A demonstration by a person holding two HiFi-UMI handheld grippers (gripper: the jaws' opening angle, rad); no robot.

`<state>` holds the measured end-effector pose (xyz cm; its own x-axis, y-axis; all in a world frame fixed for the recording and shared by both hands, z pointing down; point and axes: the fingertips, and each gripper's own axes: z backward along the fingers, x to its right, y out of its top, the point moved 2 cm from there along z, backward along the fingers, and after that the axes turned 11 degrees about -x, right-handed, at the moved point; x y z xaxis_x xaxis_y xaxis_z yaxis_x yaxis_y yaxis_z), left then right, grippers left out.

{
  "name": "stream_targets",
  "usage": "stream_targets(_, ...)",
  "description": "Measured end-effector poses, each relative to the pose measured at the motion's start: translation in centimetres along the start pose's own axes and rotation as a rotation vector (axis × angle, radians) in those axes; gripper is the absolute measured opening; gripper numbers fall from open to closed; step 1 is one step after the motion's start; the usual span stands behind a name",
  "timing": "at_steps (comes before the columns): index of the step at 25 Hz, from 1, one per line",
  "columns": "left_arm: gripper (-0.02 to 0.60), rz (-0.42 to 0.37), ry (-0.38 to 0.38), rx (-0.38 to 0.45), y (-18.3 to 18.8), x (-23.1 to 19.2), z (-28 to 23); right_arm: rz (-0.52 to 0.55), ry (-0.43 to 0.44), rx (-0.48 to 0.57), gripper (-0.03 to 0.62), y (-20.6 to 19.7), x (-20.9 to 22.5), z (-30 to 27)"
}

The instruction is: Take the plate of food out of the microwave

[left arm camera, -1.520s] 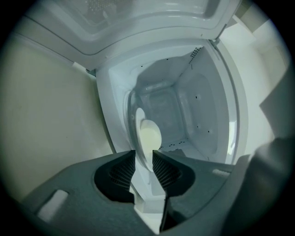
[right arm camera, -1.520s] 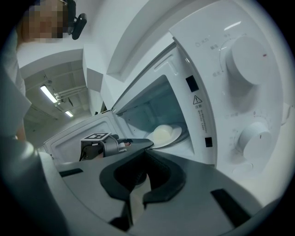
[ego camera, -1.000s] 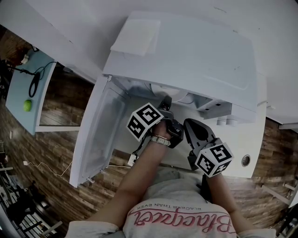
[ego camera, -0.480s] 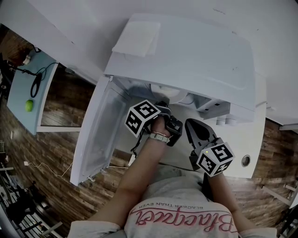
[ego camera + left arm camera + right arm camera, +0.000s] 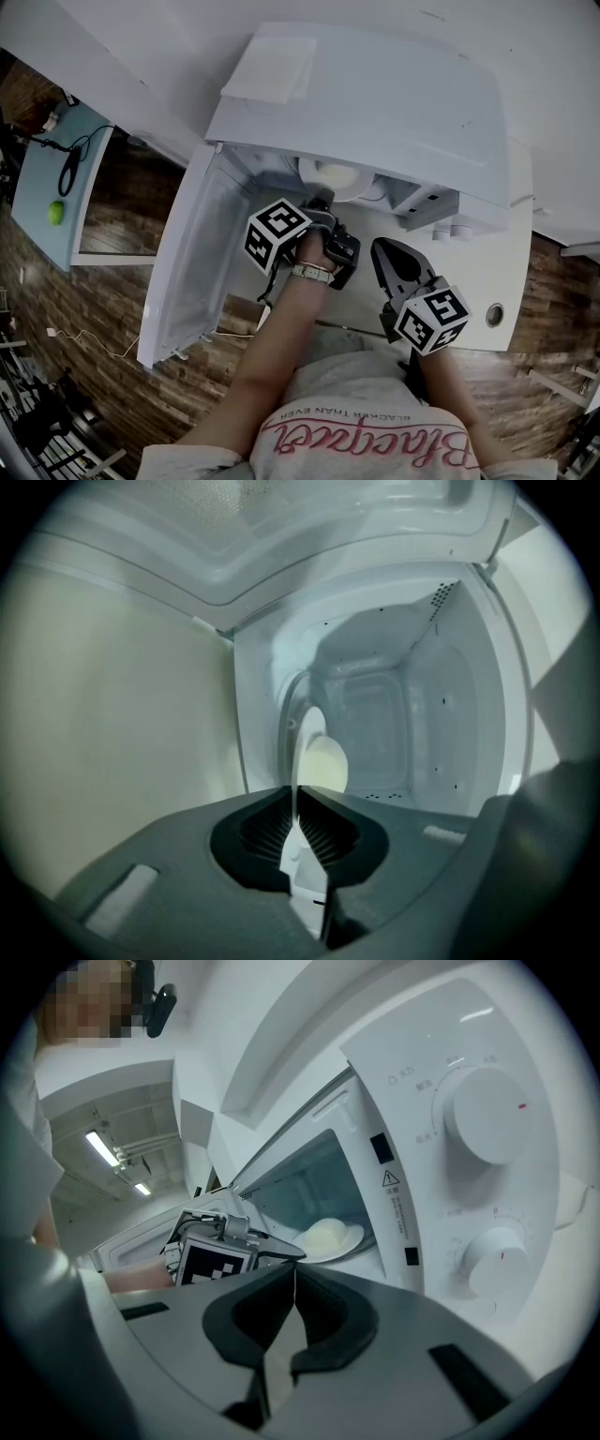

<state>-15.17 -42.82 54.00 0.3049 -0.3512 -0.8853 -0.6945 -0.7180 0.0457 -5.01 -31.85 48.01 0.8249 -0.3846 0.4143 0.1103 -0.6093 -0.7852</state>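
At frame centre, the left gripper (image 5: 323, 199) reaches into the open microwave (image 5: 375, 94). Its jaws, just closing, pinch the rim of the plate of food (image 5: 309, 752) inside. Lower right, the right gripper (image 5: 382, 247) is closed and empty.

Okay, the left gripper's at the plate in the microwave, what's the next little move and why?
Probably ease the left gripper straight back out, keeping the plate level. Its jaws have just been closing and now look pinched on the plate's rim, the food sits on it inside the microwave, and the door stands wide open.
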Motion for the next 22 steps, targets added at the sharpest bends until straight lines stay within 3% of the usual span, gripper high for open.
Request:
stream_targets(11, 0.017, -0.038, -0.187, 0.036, 0.2, 0.7, 0.2, 0.002, -0.016, 0.028, 0.014, -0.5, -0.6, 0.7)
stream_targets(22, 0.017, -0.077, -0.258, 0.031, 0.4, 0.1, 0.3, 0.009, -0.022, 0.053, 0.014, -0.1, -1.3, 0.7)
